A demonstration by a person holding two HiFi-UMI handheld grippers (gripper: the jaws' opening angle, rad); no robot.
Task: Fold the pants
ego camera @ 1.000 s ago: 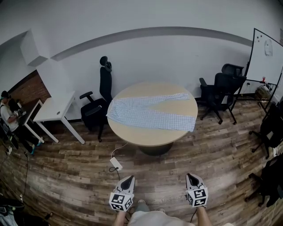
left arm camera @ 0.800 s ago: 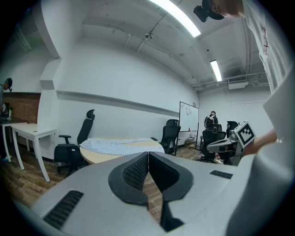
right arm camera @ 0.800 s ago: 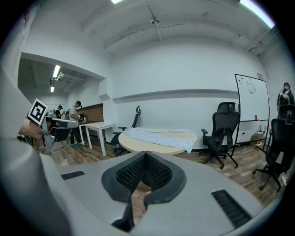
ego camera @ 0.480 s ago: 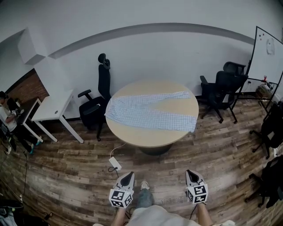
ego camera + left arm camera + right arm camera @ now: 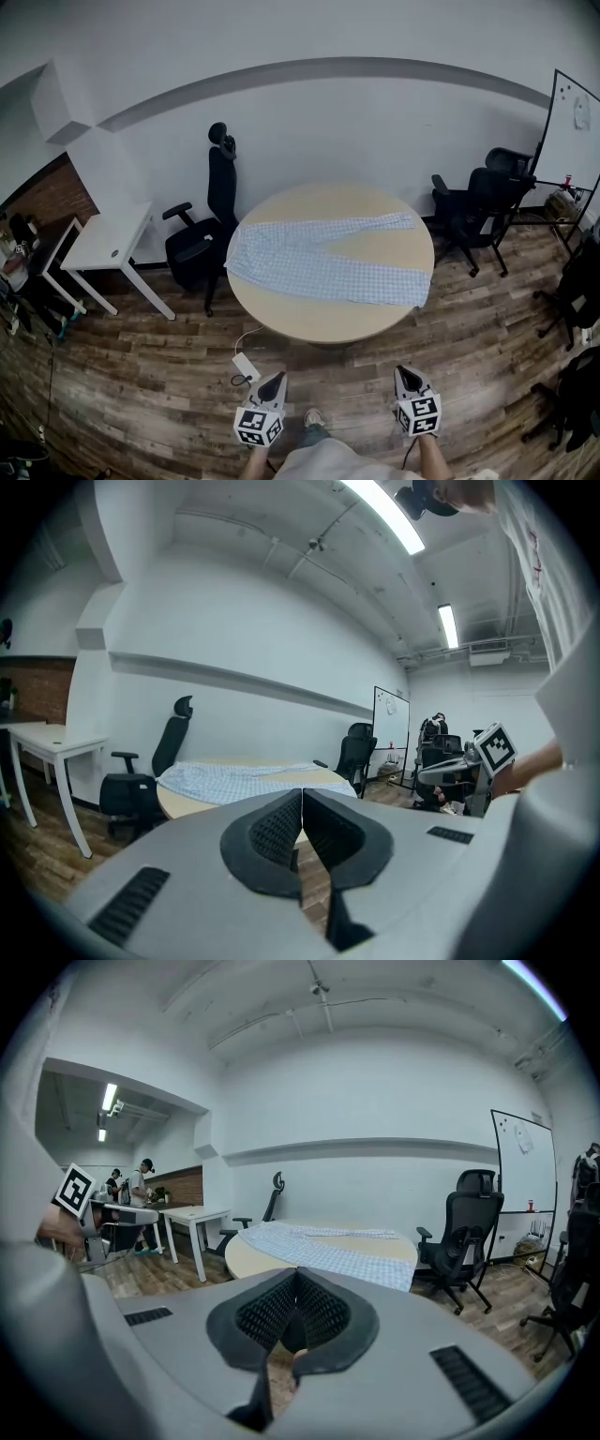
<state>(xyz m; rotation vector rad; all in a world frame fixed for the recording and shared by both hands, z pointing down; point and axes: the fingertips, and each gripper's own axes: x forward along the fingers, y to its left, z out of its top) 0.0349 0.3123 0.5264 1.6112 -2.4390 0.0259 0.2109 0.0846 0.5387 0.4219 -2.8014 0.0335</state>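
Head view: one pair of light checked pants (image 5: 319, 264) lies flat across one round bench (image 5: 314, 321), legs pointing right. Two tongs, left tongs (image 5: 277, 377) and right tongs (image 5: 401, 372), are well apart from it.
Left gripper view: jaws pressed together, empty.
Right gripper view: jaws pressed together, empty.

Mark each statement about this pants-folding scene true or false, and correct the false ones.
1. The pants lie spread flat on the round table. True.
2. The left hand-held gripper is shut with nothing in it. True.
3. The right hand-held gripper holds a pant leg. False: it is shut on nothing, above the floor, short of the table.
4. A whiteboard stands at the left of the head view. False: the whiteboard is at the right.
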